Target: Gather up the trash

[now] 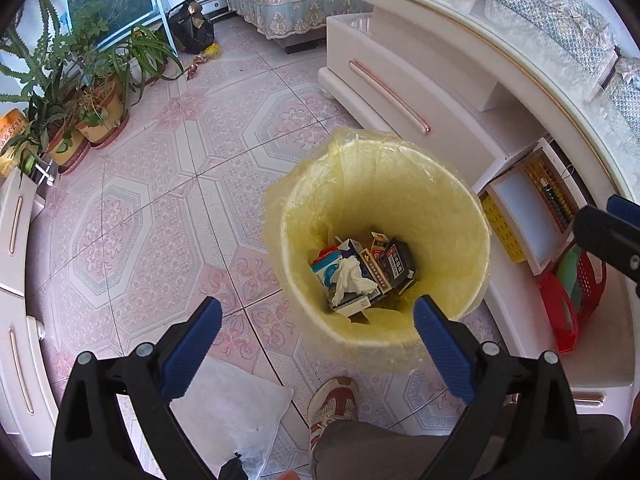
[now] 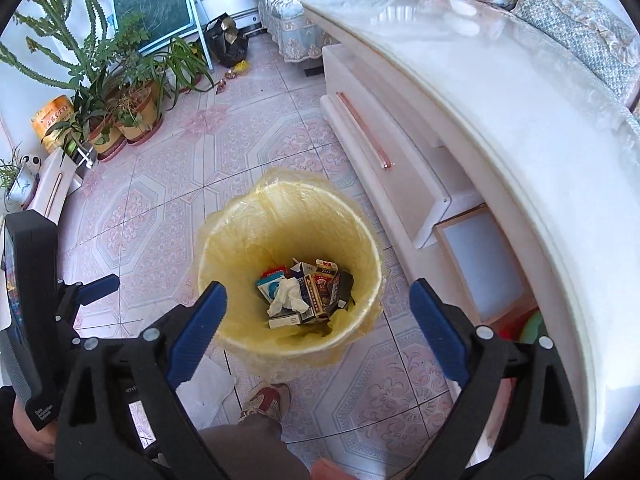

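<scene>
Hovering over the lined bin, both the left gripper and right gripper gape wide, empty; next, I judge, fetch floor wrappers.

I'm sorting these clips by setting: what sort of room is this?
Probably a home living room: a lace-covered blue upholstered sofa, clay-potted green houseplants on patterned pink floor tiles, and a glossy white coffee table.

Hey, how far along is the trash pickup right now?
Done: small boxes and a crumpled tissue lie in the lined bin. In hand: nothing; the left tool and right tool are both open and empty. Left: wrappers near the plants.
</scene>
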Motion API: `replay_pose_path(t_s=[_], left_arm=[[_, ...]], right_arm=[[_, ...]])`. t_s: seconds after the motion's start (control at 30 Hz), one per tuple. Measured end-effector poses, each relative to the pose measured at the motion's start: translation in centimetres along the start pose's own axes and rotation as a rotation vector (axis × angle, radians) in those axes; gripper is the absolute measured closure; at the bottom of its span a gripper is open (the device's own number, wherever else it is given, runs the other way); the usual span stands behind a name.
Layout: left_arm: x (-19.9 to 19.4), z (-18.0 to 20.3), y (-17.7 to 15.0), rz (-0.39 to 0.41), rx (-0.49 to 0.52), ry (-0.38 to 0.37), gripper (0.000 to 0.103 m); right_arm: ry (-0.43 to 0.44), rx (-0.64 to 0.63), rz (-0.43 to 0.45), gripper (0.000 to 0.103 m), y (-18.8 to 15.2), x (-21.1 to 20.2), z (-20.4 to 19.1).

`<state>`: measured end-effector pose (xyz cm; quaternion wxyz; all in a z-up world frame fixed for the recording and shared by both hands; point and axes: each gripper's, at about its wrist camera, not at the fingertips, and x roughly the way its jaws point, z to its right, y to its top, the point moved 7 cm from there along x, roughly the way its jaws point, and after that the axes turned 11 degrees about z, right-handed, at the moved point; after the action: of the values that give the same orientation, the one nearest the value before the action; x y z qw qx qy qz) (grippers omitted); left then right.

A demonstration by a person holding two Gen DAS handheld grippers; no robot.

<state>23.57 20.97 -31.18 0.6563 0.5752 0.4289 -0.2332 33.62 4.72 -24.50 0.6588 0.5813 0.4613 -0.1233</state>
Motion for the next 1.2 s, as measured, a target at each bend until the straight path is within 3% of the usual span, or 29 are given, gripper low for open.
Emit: replay_pose_path(t_s=[0.17,0.3,0.5,0.9,1.2], left_arm=[[-6.2,1.1,-0.9,0.06,0.042,-0.042,0.007],[-11.7,3.3,-1.9,0.135,0.124,-0.071,0.007],[-17.5,6.1,-4.1,0.179,0.178,-0.125,0.007],[-24.0,8.3,-7.5,0.237,0.21,-0.174,0.007],[-26.3,8.8,-8.0,0.276,0.211,-0.185,0.007]], right_arm=[[-0.05,0.004,0.071,0.009,-2.4,-7.4,0.5],[-0.146,-0.043,0.138,0.006,-4.6,-12.9,0.8],[-0.22,0.005,0.174,0.006,-7.7,-18.7,1.7],[-0.317,0.082,0.231,0.006,-11.6,-26.1,2.2],[-0.337,0.117,0.272,0.006,-12.4,-28.4,2.3]])
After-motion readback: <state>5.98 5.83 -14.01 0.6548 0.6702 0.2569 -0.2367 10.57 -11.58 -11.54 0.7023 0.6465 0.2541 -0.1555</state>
